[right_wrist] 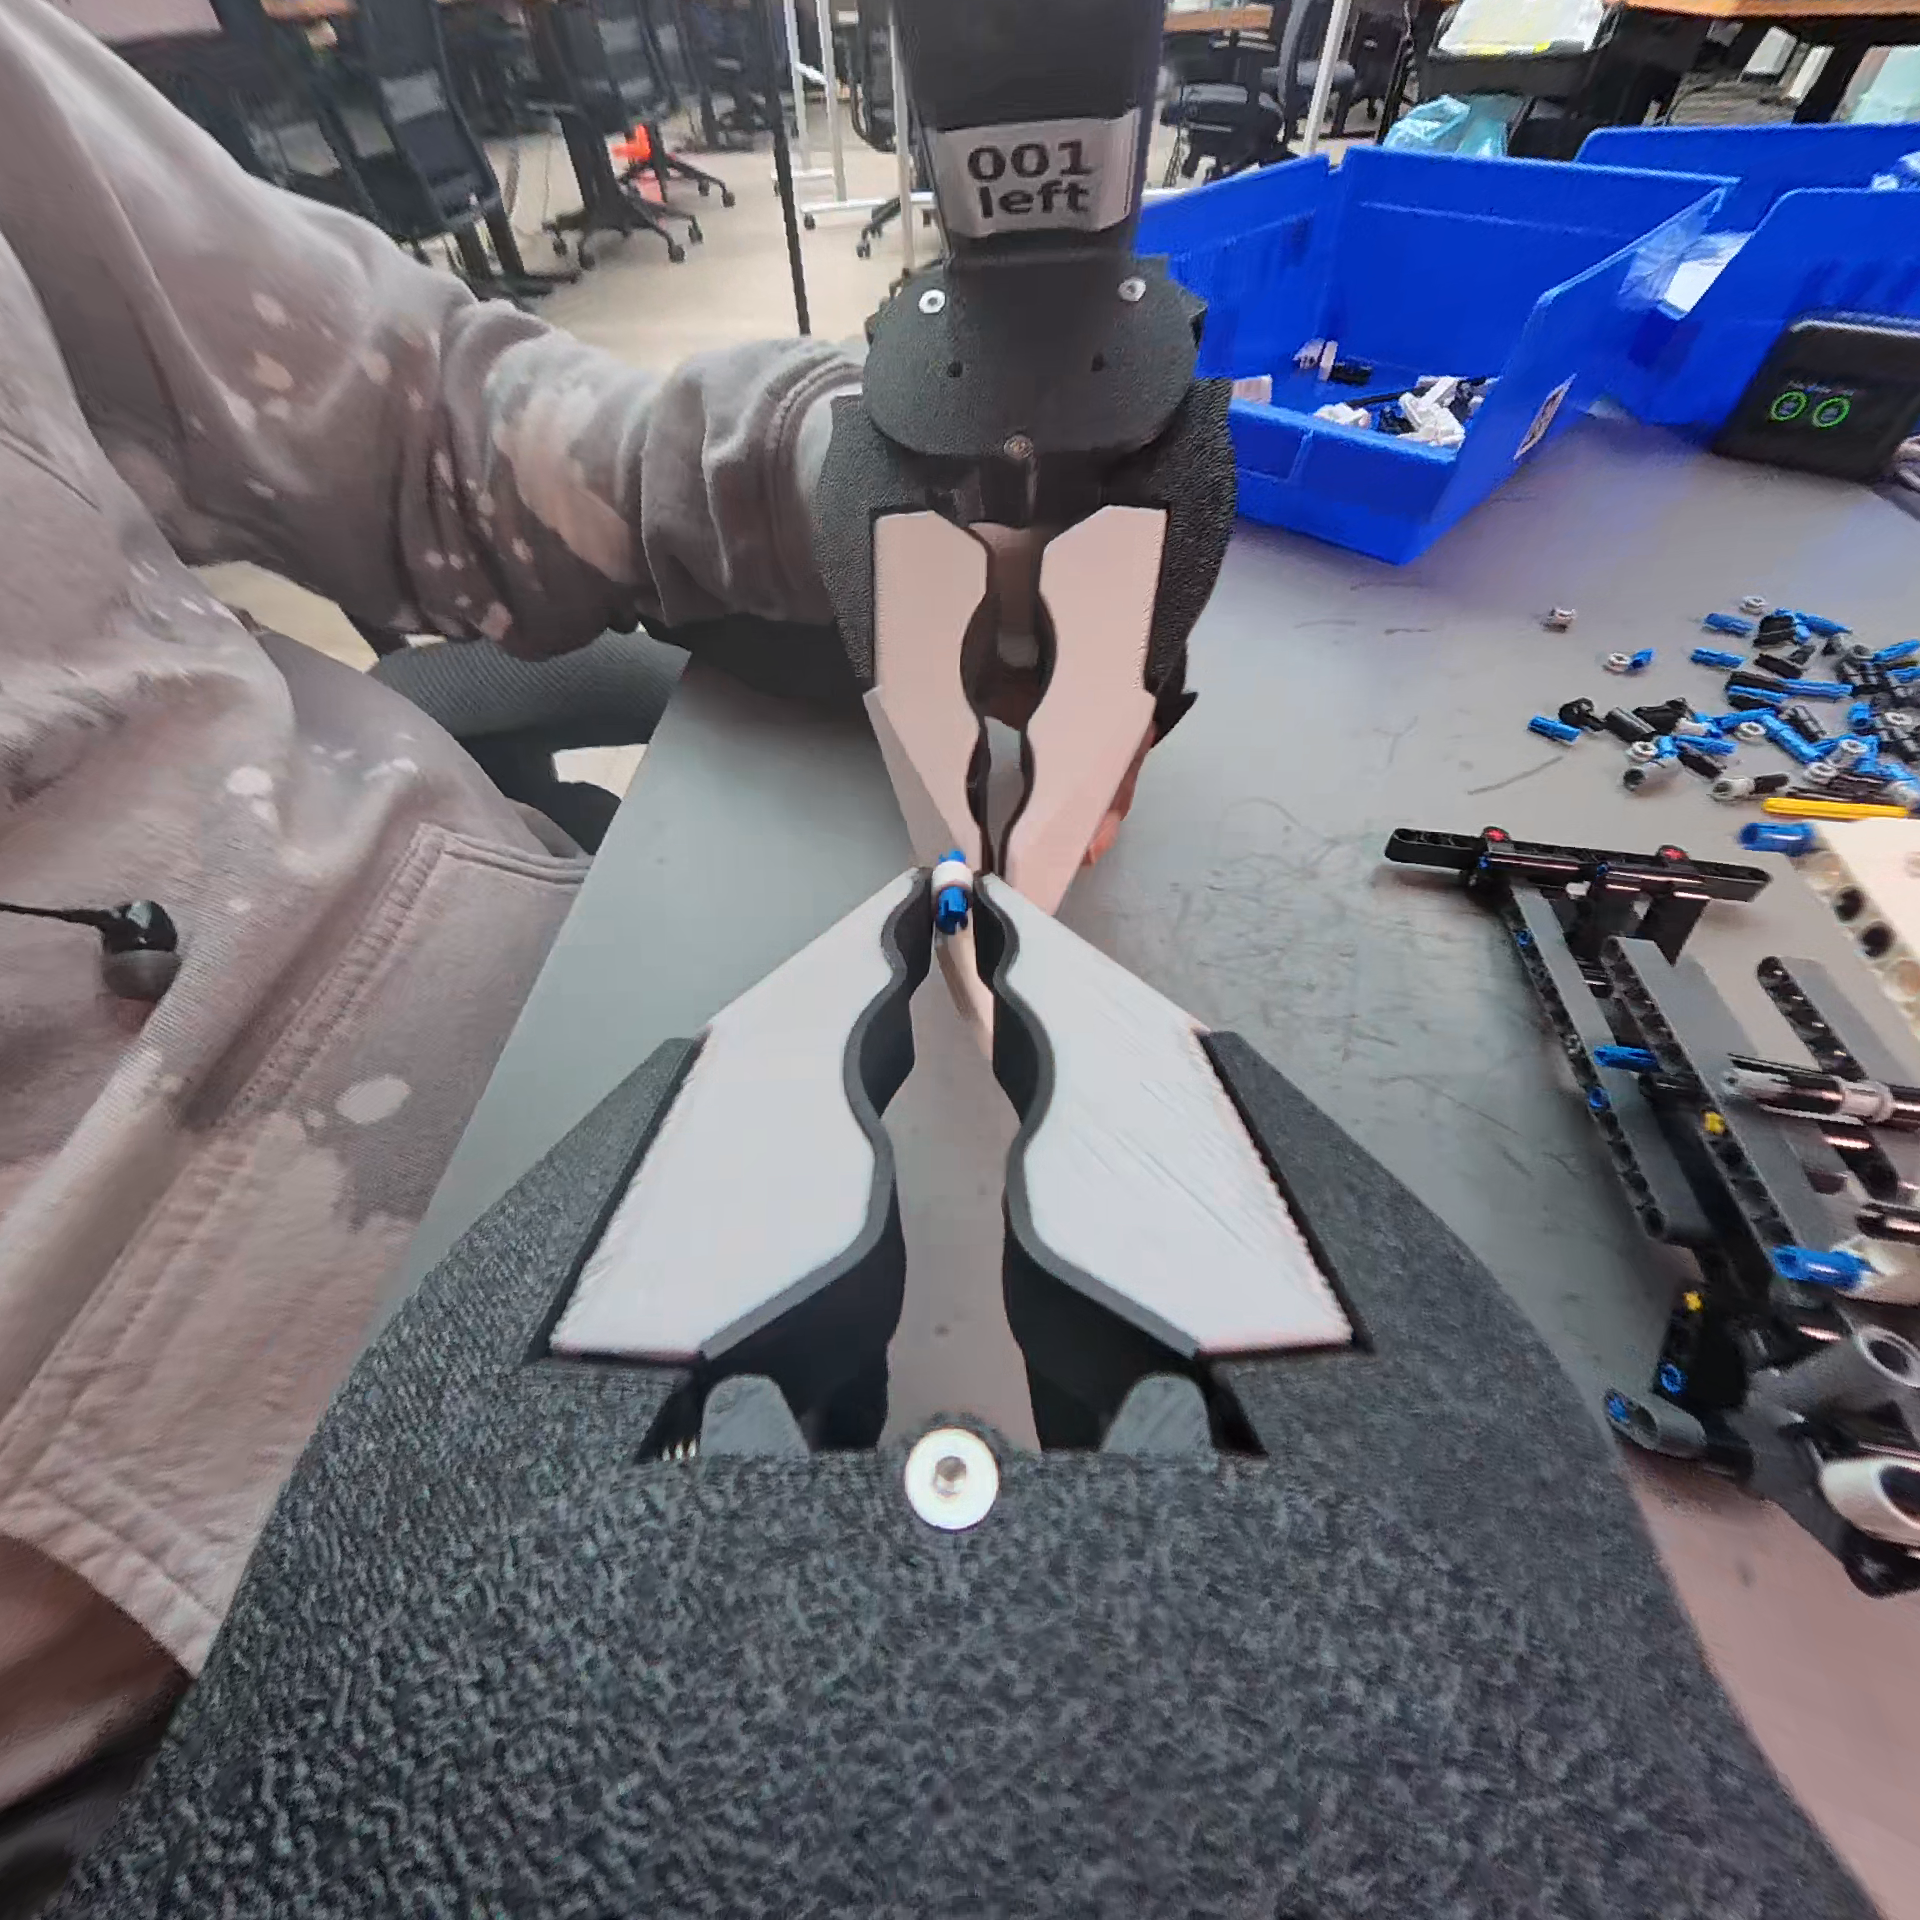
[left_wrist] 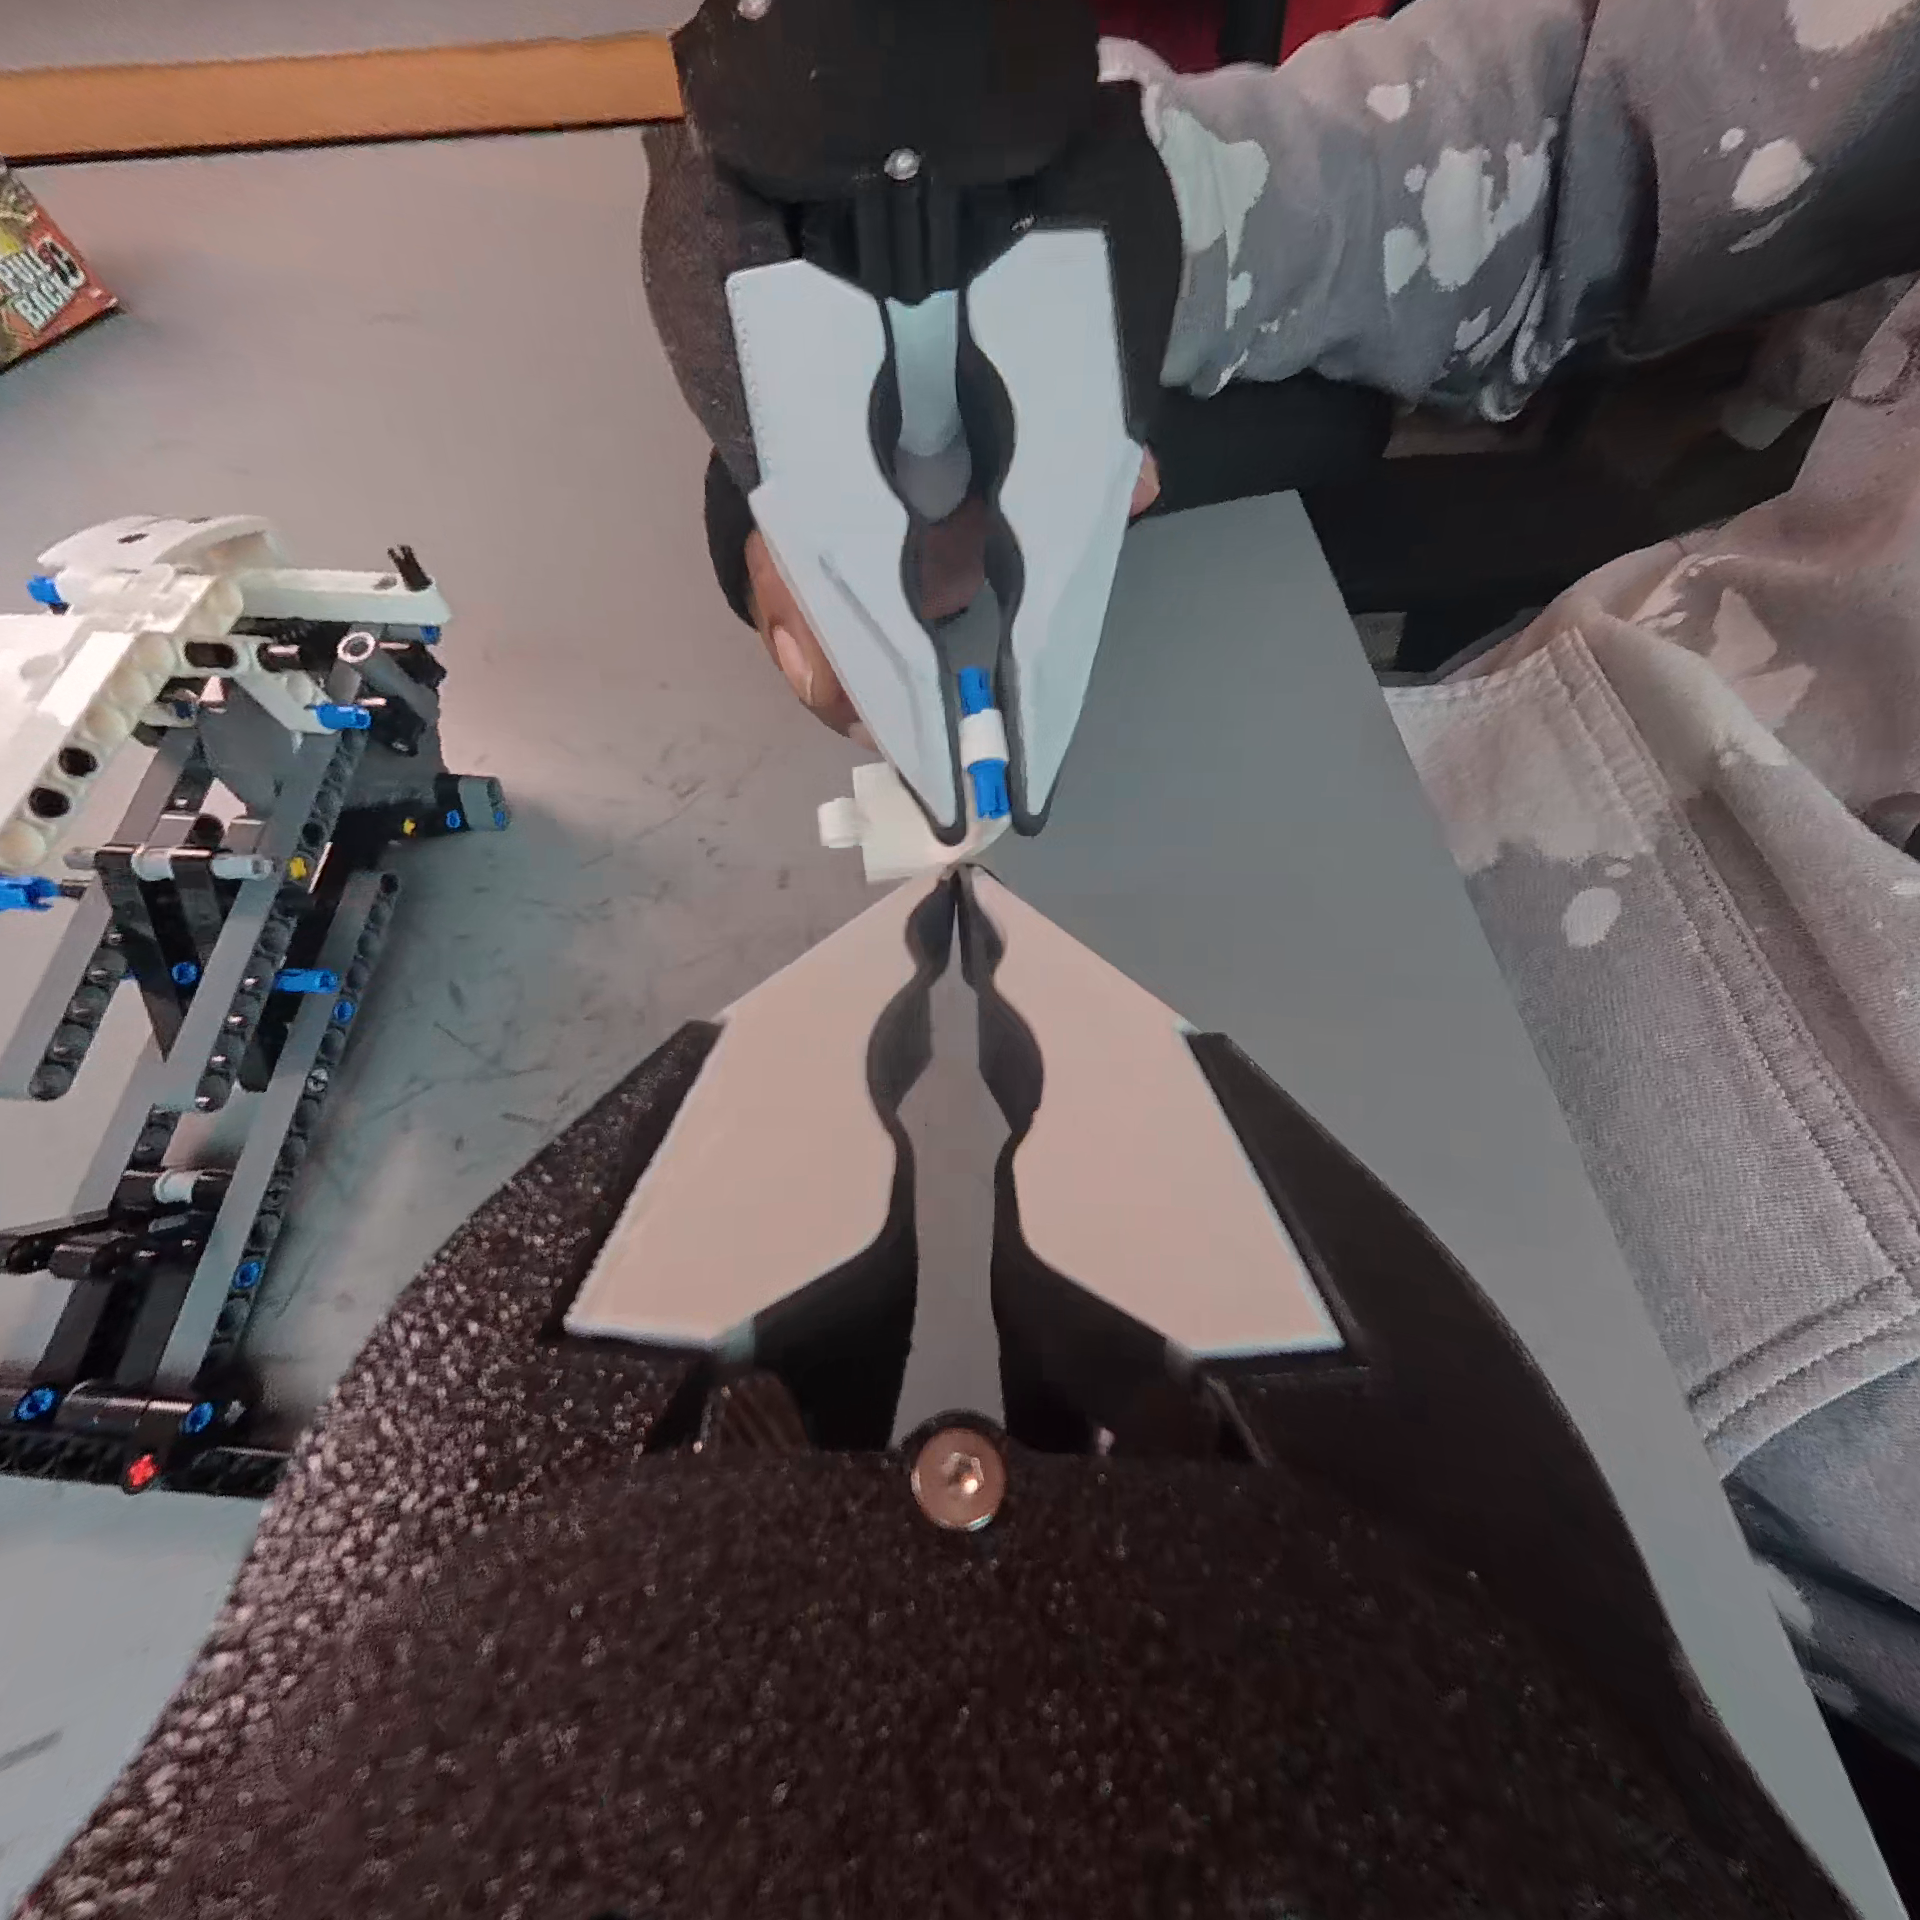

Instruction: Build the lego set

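Note:
My left gripper is shut on a small white lego piece, pinching its edge above the table's near edge. My right gripper comes from the opposite side, tip to tip with it. It is shut on a blue pin with a white bush. In the right wrist view the right gripper holds the pin upright at its tips, and the left gripper meets it from above. The half-built black, grey and white model lies on the table, also in the right wrist view.
A pile of loose blue, black and grey pins lies beyond the model. Blue parts bins and a black device stand at the back. A printed box lies at the far left. The person's sleeved arm and lap are close by. Less than 4 cm separates the two grippers' tips.

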The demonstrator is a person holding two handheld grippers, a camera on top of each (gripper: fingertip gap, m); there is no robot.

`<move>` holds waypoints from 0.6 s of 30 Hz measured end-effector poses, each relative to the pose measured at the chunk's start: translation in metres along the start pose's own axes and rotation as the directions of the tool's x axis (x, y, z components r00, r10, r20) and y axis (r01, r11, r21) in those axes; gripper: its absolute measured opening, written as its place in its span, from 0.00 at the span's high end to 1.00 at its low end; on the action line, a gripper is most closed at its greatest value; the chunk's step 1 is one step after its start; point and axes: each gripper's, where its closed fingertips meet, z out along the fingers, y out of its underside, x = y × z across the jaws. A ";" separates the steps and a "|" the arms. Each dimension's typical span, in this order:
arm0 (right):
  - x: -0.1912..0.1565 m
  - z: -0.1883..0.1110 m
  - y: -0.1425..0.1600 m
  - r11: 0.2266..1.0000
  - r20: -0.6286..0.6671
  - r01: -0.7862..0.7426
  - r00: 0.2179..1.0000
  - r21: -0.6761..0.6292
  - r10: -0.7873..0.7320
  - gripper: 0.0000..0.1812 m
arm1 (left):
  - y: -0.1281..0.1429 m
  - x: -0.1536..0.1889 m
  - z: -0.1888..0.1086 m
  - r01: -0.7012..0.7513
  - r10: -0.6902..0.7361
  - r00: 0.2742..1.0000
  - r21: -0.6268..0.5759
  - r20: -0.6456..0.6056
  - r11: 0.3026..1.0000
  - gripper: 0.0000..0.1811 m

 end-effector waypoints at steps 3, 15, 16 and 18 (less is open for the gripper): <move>0.006 -0.005 -0.013 0.995 -0.007 -0.061 0.998 0.080 0.061 0.96 | -0.014 0.000 -0.003 0.069 -0.068 0.998 0.090 -0.014 0.994 1.00; 0.014 -0.006 -0.023 0.932 0.075 -0.317 0.948 0.174 0.308 0.97 | -0.021 -0.006 0.000 0.134 -0.136 0.991 0.128 0.007 0.983 0.98; 0.018 -0.007 -0.023 0.935 0.051 -0.305 0.952 0.181 0.301 0.96 | -0.022 -0.008 0.000 0.164 -0.166 0.986 0.132 0.003 0.977 0.98; 0.025 -0.012 -0.030 0.932 0.011 -0.272 0.961 0.239 0.278 0.93 | -0.030 -0.013 -0.006 0.241 -0.244 0.970 0.191 -0.011 0.952 0.99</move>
